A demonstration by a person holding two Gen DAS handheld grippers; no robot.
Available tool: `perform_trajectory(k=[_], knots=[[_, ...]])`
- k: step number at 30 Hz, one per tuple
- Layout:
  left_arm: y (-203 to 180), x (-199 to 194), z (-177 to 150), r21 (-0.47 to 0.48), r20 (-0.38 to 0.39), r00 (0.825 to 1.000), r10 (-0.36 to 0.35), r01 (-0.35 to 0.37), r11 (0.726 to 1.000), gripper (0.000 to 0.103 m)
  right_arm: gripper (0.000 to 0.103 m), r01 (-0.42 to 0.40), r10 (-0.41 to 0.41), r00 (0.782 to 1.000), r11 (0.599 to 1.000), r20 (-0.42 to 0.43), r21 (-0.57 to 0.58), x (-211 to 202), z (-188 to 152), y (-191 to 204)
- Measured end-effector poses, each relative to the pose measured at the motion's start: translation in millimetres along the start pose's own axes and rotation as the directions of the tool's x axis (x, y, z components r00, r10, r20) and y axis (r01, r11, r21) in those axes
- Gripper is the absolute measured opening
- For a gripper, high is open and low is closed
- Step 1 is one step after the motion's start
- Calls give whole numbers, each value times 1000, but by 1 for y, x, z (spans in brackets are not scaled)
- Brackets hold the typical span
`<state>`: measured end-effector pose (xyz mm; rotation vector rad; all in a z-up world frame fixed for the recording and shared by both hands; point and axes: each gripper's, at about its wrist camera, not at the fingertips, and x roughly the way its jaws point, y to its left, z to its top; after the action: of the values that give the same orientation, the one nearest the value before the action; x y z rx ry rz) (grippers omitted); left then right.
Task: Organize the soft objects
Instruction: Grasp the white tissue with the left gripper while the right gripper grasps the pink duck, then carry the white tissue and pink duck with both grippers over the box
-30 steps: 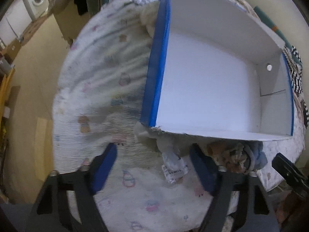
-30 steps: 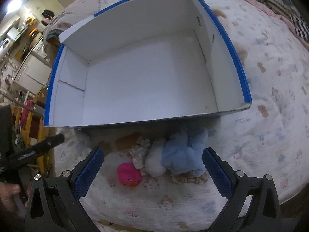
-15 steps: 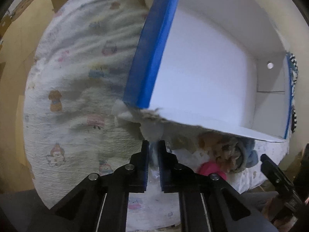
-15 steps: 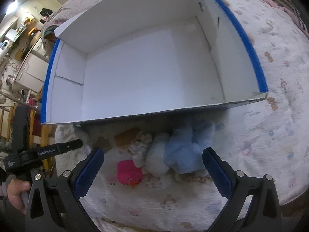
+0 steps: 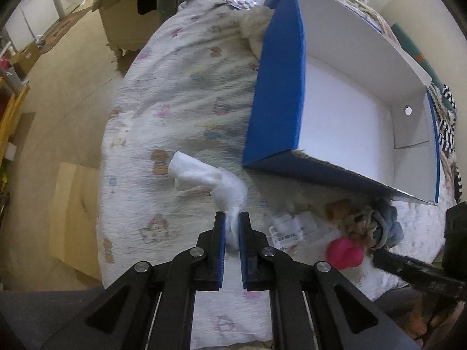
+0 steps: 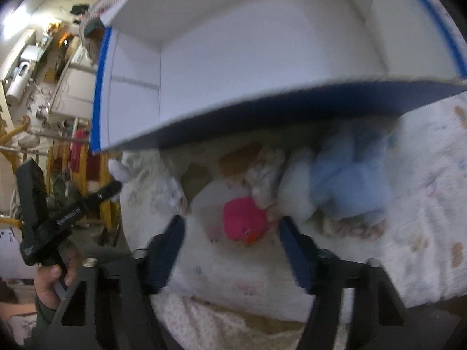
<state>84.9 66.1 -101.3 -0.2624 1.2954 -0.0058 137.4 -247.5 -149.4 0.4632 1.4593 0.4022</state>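
My left gripper [image 5: 231,218] is shut on a white crumpled cloth [image 5: 210,179] and holds it over the patterned bedspread [image 5: 181,93], just left of the blue box's near corner. The blue box with a white inside [image 5: 344,122] is empty; it also shows in the right wrist view [image 6: 262,58]. My right gripper [image 6: 232,227] is open, its jaws on either side of a pink soft toy [image 6: 243,218]. A light blue plush [image 6: 347,183] lies to the right of it. The pink toy [image 5: 344,253] and a pile of soft things [image 5: 373,224] also show in the left wrist view.
A clear plastic packet with a barcode label [image 5: 292,227] lies on the bed by the box. The bed edge drops to a wooden floor [image 5: 58,87] on the left. The left gripper's handle [image 6: 67,210] shows in the right wrist view.
My left gripper shut on the white cloth and pulled it back and left from under the box corner. My right gripper moved down toward the pink toy and narrowed around it.
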Motion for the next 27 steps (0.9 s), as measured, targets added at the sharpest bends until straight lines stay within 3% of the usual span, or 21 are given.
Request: perform_trajectory(k=[4, 11, 13, 17, 27], knots=[[-2, -1, 4, 8, 6, 1000, 7, -7, 1000, 8, 54, 33, -33, 997, 999, -73, -5, 19, -6, 2], [-12, 4, 5, 27, 14, 999, 35, -36, 999, 8, 49, 146, -153, 984, 986, -91, -76, 44, -5, 11], [-14, 4, 6, 26, 14, 999, 38, -39, 999, 8, 40, 196, -205, 974, 976, -97, -97, 50, -6, 10], [-10, 4, 6, 3, 18, 999, 51, -51, 999, 8, 39, 204, -215, 974, 971, -77, -127, 49, -10, 15], [-9, -2, 4, 13, 59, 993, 103, -104, 994, 8, 39, 130, -139, 989, 978, -41, -165, 30, -16, 24]])
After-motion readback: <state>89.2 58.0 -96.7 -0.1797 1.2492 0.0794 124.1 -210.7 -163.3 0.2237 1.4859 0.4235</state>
